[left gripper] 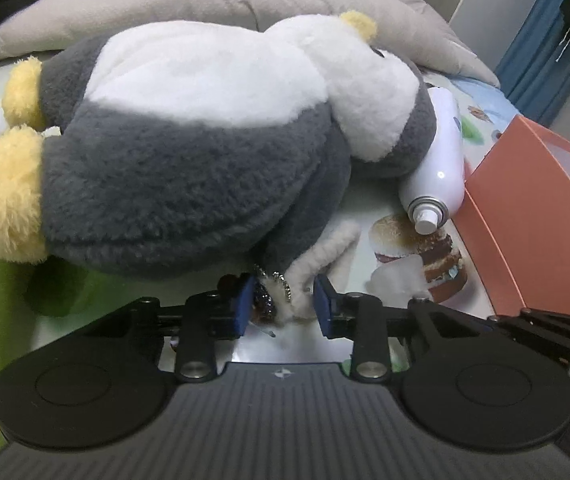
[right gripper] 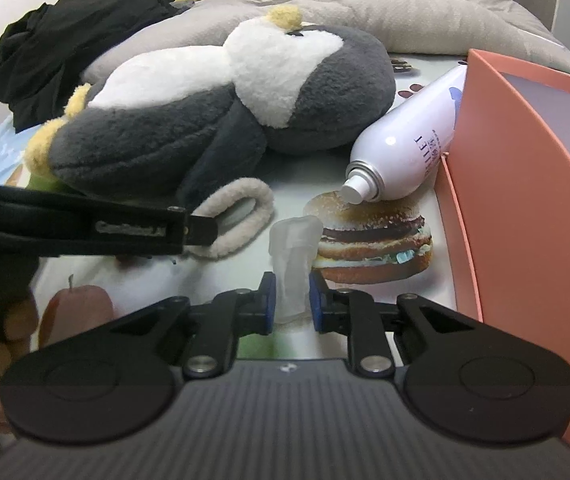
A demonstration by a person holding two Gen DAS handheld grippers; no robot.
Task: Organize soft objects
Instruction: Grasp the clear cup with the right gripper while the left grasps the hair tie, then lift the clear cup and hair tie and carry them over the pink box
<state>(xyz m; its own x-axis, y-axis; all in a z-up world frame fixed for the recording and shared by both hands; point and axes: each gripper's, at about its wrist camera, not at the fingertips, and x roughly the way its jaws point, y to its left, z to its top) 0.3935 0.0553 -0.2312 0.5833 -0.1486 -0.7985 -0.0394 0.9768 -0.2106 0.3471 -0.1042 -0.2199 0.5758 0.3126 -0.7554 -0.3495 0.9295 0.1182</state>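
Note:
A large grey and white penguin plush (left gripper: pixel 189 136) with yellow feet lies on its side on the printed sheet, also seen as penguin plush (right gripper: pixel 213 112). A beige fuzzy loop (right gripper: pixel 241 216) with a ball chain and dark charm lies in front of it. My left gripper (left gripper: pixel 284 308) is shut on the fuzzy loop (left gripper: pixel 305 280) at its chain end. My right gripper (right gripper: pixel 291 300) is shut on a small translucent white soft piece (right gripper: pixel 293 256), which stands upright between the blue pads beside the printed burger.
A white spray can (right gripper: pixel 405 148) lies against an open orange box (right gripper: pixel 525 200) at the right. A grey duvet (right gripper: pixel 405 8) and black clothing (right gripper: pixel 65 48) lie behind the plush. A person's hand (right gripper: pixel 5 320) holds the left gripper at the left edge.

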